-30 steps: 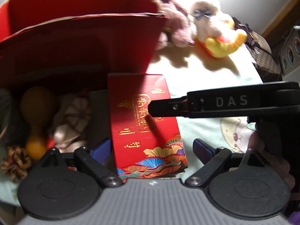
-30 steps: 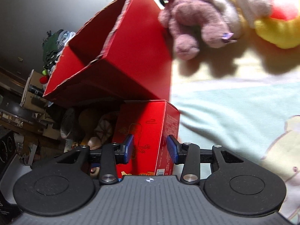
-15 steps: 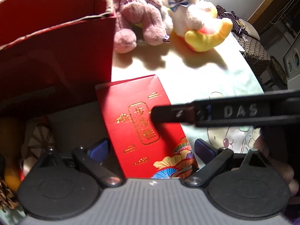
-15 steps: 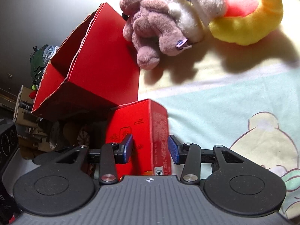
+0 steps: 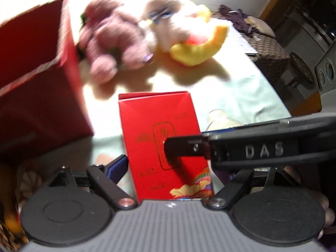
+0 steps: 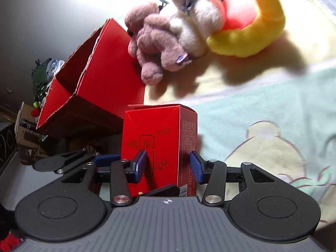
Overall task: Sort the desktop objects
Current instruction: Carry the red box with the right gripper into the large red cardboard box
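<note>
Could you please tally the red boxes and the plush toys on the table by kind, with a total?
Red boxes: 2, the open carton and the small box between the right gripper's fingers.
Plush toys: 2, a pink one and a white-and-yellow one.
Total: 4.

Two red boxes are in sight: one small printed red carton (image 6: 159,142) standing upright, and one large open red cardboard box (image 6: 100,69). Two plush toys lie together: one pink plush toy (image 6: 155,42) and one white-and-yellow plush toy (image 6: 241,27). Two hand-held grippers show, the left hand-held gripper (image 5: 168,168) and the right hand-held gripper (image 6: 168,166). One cartoon-printed cloth (image 6: 262,126) covers the surface.
</note>
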`<state>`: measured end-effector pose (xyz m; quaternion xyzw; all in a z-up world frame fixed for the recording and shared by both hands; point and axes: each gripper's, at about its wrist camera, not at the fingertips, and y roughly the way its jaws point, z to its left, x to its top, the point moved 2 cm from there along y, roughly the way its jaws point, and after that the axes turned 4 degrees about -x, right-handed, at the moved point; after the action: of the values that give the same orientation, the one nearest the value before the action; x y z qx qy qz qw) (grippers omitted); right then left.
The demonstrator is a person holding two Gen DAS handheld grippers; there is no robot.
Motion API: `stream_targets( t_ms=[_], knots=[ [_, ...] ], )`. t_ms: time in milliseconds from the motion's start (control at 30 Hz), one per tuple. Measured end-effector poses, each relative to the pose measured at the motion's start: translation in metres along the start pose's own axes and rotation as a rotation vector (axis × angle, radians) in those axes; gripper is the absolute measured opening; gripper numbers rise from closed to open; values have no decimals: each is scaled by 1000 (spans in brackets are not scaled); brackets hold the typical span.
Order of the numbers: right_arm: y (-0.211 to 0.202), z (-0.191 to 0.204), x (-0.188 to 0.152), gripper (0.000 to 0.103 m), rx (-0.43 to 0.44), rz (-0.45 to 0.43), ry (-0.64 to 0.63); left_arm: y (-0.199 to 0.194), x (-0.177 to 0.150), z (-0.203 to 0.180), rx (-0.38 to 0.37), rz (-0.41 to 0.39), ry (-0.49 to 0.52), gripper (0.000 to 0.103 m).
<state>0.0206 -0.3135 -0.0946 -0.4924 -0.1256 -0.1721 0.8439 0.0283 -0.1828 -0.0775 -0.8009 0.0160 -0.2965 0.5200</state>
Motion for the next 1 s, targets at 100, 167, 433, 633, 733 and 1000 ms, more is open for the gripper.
stream_targets(
  t_ms=[100, 167, 433, 633, 733, 1000],
  knots=[
    [-18, -3, 1, 49, -35, -68, -7, -4, 9, -15, -16, -32, 41, 86],
    [-31, -5, 4, 49, -46, -114, -8, -9, 16, -22, -30, -58, 58, 86],
    [-70, 27, 35, 49, -36, -281, -75, -61, 50, -26, -26, -229, 111, 86],
    [-69, 90, 69, 49, -5, -368, -165, -115, 71, 13, 12, -337, 127, 86],
    [-60, 122, 85, 49, 6, -388, -227, -137, 80, 43, 41, -372, 122, 86],
    [7, 188, 113, 49, 18, -305, -298, -148, 88, 133, 82, -325, 68, 86]
  ],
)
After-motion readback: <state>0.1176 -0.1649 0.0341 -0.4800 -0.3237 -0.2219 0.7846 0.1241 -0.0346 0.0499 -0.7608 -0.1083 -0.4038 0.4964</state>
